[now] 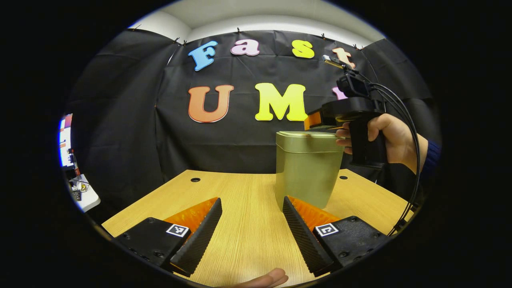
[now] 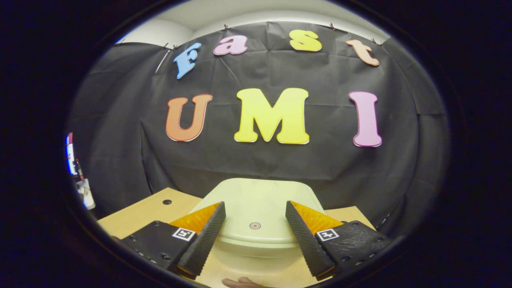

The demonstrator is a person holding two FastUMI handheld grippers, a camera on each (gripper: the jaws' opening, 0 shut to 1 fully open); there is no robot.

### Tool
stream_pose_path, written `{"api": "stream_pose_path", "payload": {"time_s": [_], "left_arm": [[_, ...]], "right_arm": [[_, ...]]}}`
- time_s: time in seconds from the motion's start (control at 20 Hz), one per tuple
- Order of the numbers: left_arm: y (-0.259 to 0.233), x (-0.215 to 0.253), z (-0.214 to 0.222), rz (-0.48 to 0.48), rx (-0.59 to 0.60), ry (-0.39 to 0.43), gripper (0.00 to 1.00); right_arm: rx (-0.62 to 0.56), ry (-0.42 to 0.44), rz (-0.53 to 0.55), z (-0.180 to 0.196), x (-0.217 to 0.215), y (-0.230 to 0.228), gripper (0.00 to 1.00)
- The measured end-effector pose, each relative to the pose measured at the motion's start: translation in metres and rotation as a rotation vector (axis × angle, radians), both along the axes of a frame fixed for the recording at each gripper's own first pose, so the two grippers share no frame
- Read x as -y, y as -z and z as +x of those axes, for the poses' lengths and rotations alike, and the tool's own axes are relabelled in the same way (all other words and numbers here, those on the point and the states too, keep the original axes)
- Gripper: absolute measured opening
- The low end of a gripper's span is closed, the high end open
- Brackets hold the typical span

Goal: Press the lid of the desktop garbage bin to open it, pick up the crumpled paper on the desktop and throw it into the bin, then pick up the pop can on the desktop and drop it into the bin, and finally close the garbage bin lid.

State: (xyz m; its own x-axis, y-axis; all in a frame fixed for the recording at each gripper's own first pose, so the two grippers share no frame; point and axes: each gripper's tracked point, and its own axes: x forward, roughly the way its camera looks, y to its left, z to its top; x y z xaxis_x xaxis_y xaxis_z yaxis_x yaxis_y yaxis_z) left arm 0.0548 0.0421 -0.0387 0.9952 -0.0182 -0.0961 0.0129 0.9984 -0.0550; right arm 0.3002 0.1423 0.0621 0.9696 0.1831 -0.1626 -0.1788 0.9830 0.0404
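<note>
Hovering just above the closed lid (image 2: 256, 208) of the single garbage bin (image 1: 306, 168), the right claw (image 2: 255, 234) has its fingers spread wide with nothing between them; in the right gripper view the lid's small round button (image 2: 255, 225) lies in the gap between the fingertips. In the left gripper view, that same claw (image 1: 314, 121) is seen over the bin's top right rim, gripped by a hand (image 1: 390, 138). The left claw (image 1: 252, 224) is also wide and empty, held low over the near middle of the table (image 1: 240, 192), with the bin upright ahead of it and to its right, near the table's far right part. One bin and two round holes (image 1: 195, 179) near the table's far edge can be counted.
</note>
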Motion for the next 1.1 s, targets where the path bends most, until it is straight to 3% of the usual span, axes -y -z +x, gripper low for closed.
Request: {"api": "stream_pose_path", "payload": {"time_s": [0.25, 0.45, 0.7, 1.1], "left_arm": [[0.001, -0.001, -0.001, 0.005, 0.0, -0.008, 0.98], [0.004, 0.006, 0.001, 0.007, 0.005, -0.005, 0.98], [0.01, 0.018, 0.004, 0.01, -0.006, 0.006, 0.98], [0.01, 0.035, -0.008, 0.026, 0.008, 0.025, 0.98]], "right_arm": [[0.077, 0.059, 0.017, -0.05, 0.034, -0.027, 0.94], [0.191, 0.06, -0.008, -0.115, 0.057, -0.039, 0.94], [0.225, 0.082, -0.084, -0.184, 0.085, -0.015, 0.94], [0.182, 0.088, -0.058, -0.248, 0.096, 0.048, 0.93]]}}
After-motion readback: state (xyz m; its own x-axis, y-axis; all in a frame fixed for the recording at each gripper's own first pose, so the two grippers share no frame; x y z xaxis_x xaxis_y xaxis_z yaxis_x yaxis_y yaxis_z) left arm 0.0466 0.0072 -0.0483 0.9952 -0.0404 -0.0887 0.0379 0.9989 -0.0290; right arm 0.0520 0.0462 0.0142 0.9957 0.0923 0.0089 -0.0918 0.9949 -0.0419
